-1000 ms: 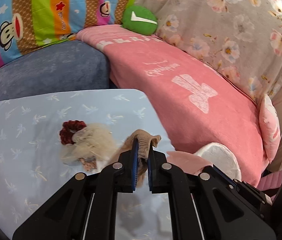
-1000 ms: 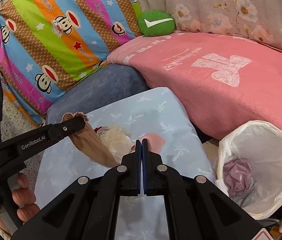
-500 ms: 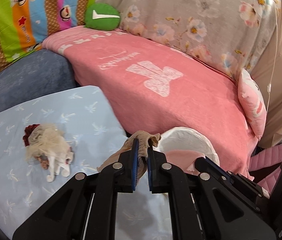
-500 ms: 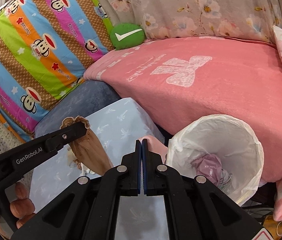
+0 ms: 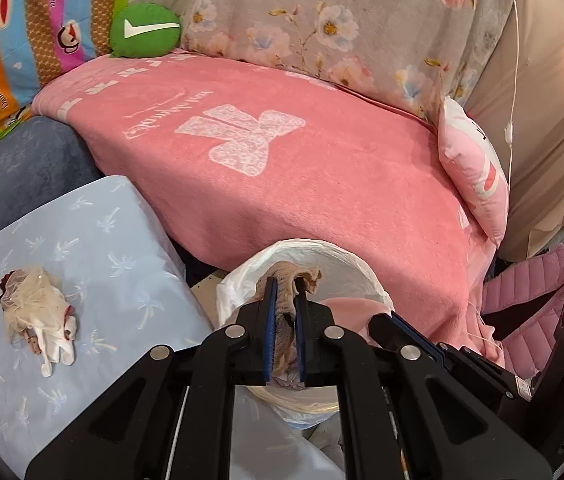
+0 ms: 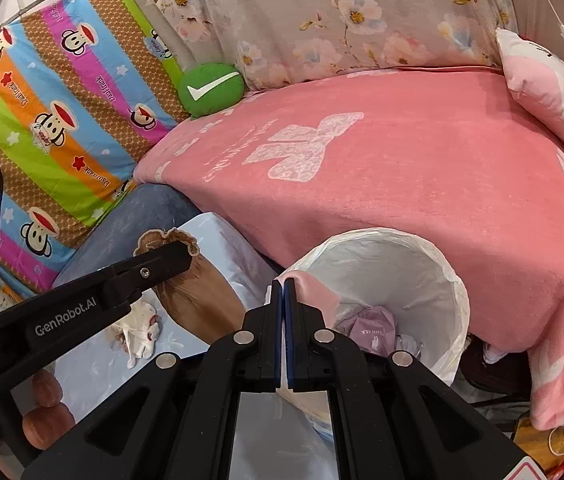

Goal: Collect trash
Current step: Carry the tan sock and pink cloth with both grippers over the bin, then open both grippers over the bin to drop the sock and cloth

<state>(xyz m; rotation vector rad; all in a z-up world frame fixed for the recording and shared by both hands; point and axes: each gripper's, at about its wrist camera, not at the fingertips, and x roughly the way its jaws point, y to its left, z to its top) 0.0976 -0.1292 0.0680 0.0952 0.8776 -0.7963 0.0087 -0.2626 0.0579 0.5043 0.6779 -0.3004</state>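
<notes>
Trash first, going from the left: a pile of cream netting with a dark red bit (image 5: 36,312) lay on the light blue sheet (image 5: 94,248), well apart from either tool and not held by anything. Next over, the left gripper (image 5: 285,284) was clamped nearly shut on a brown stocking (image 5: 286,280), pinched at its gathered top, and in the right wrist view the stocking (image 6: 198,300) hung down long and limp below the jaws. In the left view those fingertips sat right in front of the mouth of the white-lined bin (image 5: 242,280), so the stocking looked to be at or just over its near rim; from the right view it seemed more to the left of the bin, so I couldn't tell for sure. The right gripper (image 6: 283,284) was fully closed on a thin pink piece (image 6: 313,292), whose loose part draped toward the bin (image 6: 433,256), touching or just beside the rim. Purple wrapper stuff (image 6: 369,328) was already inside. My guess: the right hand was the nearer one to drop, and the dangling stocking needed its tail over the opening before letting go.
</notes>
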